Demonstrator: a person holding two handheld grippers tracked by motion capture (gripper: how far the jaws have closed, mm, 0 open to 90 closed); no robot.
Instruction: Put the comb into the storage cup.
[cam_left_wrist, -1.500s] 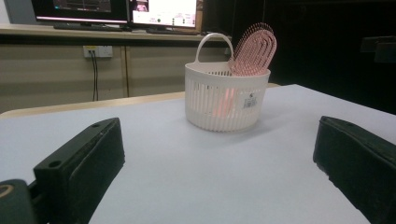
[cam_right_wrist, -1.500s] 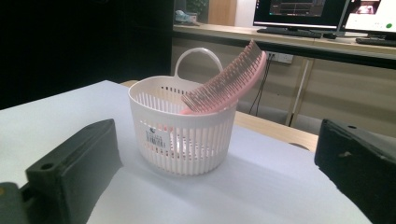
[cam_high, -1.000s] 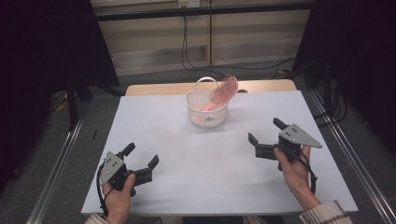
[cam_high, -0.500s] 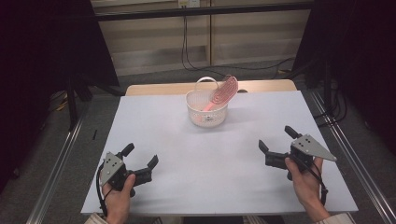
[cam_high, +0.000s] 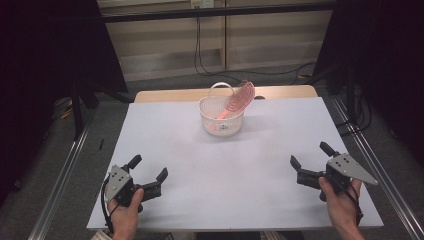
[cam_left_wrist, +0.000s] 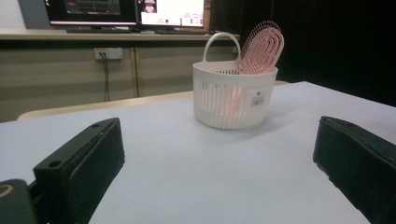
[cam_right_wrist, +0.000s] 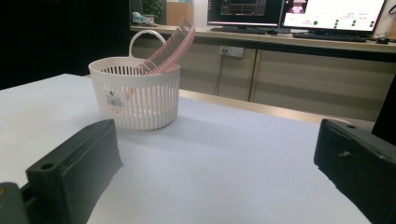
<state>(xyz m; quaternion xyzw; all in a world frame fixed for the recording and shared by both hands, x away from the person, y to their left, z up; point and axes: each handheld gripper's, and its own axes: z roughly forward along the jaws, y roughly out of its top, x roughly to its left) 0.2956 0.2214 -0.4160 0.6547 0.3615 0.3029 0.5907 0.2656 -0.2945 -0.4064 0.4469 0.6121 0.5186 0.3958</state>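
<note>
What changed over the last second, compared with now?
The right gripper drew back toward the person and out toward the right edge of the white table, jaws open and empty throughout. The left gripper stayed put, open. The pink plastic hairbrush still leans in the white slatted plastic basket.

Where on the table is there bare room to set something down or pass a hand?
Most of the table is bare: the wide stretch between the left gripper and right gripper, and both strips flanking the basket. Only the far middle is taken, by the basket with the pink brush leaning out of it.
</note>
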